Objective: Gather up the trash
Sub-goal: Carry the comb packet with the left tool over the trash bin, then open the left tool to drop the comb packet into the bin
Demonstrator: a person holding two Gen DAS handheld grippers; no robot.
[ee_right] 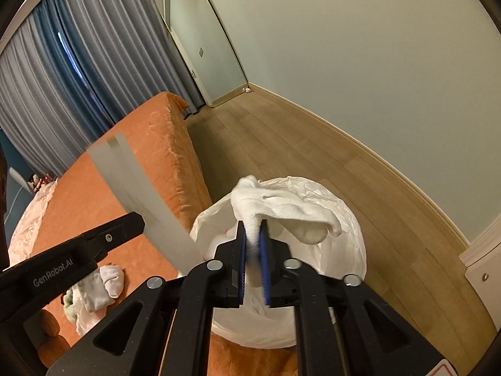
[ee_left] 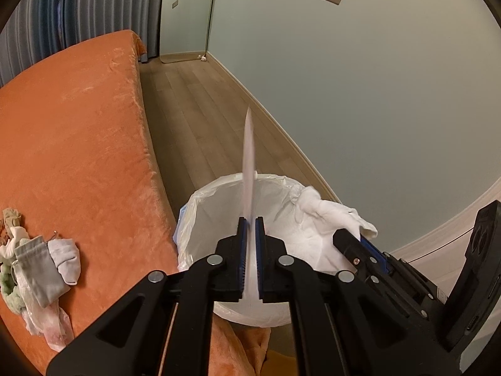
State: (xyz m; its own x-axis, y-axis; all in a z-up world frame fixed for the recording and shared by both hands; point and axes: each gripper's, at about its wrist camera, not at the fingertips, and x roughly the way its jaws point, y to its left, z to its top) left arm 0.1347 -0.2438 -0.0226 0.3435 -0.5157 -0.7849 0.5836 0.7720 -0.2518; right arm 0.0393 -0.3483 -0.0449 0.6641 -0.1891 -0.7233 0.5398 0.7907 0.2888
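Left gripper (ee_left: 250, 235) clamps paper strip (ee_left: 249, 156) | right gripper (ee_right: 252, 241) clamps white sock (ee_right: 281, 203) | both above bin (ee_left: 200, 206)

I count one white bag-lined round trash bin (ee_left: 200, 206), one flat grey-white card strip (ee_right: 137, 194), one white sock (ee_right: 281, 205), two black two-finger grippers (ee_left: 250, 250) (ee_right: 253, 250).

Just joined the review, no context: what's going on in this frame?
A person with two handheld grippers is collecting trash beside an orange bed. The left gripper is shut on a flat white strip, the right gripper on a white sock. Both hang over a white-lined bin, nothing released yet. A pile of socks and cloth lies on the bed.
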